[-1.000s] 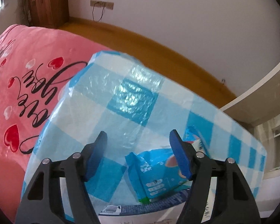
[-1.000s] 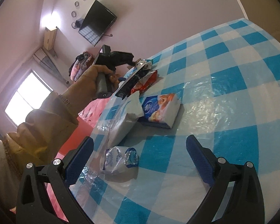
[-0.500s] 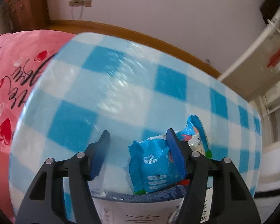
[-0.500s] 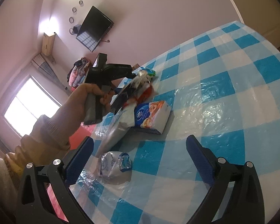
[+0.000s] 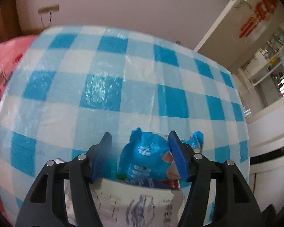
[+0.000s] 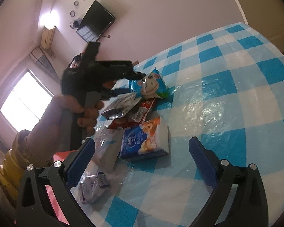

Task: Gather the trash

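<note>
My left gripper [image 5: 140, 151] stands half open around the blue snack bag [image 5: 145, 157], not clamping it. My right gripper [image 6: 142, 153] gapes wide, empty, above the tissue pack [image 6: 143, 141]. Silver wrapper [image 6: 119, 106], red wrapper [image 6: 142, 111] and crumpled bag [image 6: 92, 187] crowd the checkered tablecloth [image 6: 227, 87]; wall TV [image 6: 95, 26] behind.

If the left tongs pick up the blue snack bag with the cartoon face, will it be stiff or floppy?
Probably floppy: the blue snack bag is thin glossy film with a crumpled, torn-looking top. It looks light, likely nearly empty. The film may slip or fold between the left tongs, whose pads are open around it, so pinching a crumpled edge seems safer.
</note>
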A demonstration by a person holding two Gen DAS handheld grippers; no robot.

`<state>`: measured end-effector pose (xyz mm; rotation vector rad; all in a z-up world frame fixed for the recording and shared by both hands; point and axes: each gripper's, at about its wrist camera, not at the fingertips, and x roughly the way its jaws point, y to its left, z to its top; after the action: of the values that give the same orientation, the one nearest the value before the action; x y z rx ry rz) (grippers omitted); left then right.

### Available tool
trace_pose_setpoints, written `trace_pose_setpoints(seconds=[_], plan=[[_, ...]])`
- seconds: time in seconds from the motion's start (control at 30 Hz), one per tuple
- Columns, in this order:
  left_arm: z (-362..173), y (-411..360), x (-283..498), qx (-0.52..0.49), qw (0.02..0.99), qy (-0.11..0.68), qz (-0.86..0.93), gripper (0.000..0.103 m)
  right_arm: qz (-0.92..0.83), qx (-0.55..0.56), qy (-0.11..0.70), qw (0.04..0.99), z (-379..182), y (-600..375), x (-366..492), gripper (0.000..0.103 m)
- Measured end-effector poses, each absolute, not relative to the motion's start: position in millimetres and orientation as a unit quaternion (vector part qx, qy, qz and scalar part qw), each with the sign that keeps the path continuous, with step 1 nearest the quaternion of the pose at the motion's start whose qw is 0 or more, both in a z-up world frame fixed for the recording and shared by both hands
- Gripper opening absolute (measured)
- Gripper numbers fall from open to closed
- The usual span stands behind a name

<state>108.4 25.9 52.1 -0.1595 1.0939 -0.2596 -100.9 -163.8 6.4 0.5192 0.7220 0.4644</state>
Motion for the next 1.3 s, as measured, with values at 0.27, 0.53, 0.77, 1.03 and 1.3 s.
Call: trace_pose_setpoints(seconds=[0.27, 0.53, 0.77, 1.03, 1.3], plan=[[102.6, 50.1, 52.4, -0.067, 0.883, 0.453, -0.107, 0.066, 0.222, 0.205, 0.358, 0.884, 7.0, -147.9, -101.0, 0.098], [102.4, 118.6, -17.8, -0.107, 0.881, 0.453, -0.086, 0.073, 0.216, 0.167, 0.359, 0.893, 8.3, -133.9, -104.2, 0.098], [77.8, 143.6, -43.8, -0.176, 0.867, 0.455, -0.097, 0.073, 0.207, 0.155, 0.360, 0.896, 8.0, -129.9, -101.8, 0.098], [67.7, 113.7, -8.1, -0.287, 0.836, 0.454, -0.108, 0.073, 0.194, 0.150, 0.370, 0.896, 7.3, -128.3, -93.3, 0.098], [51.2, 95.7, 36.5, -0.302, 0.829, 0.466, -0.063, 0.073, 0.194, 0.142, 0.386, 0.891, 3.8, -120.8, -78.5, 0.098]])
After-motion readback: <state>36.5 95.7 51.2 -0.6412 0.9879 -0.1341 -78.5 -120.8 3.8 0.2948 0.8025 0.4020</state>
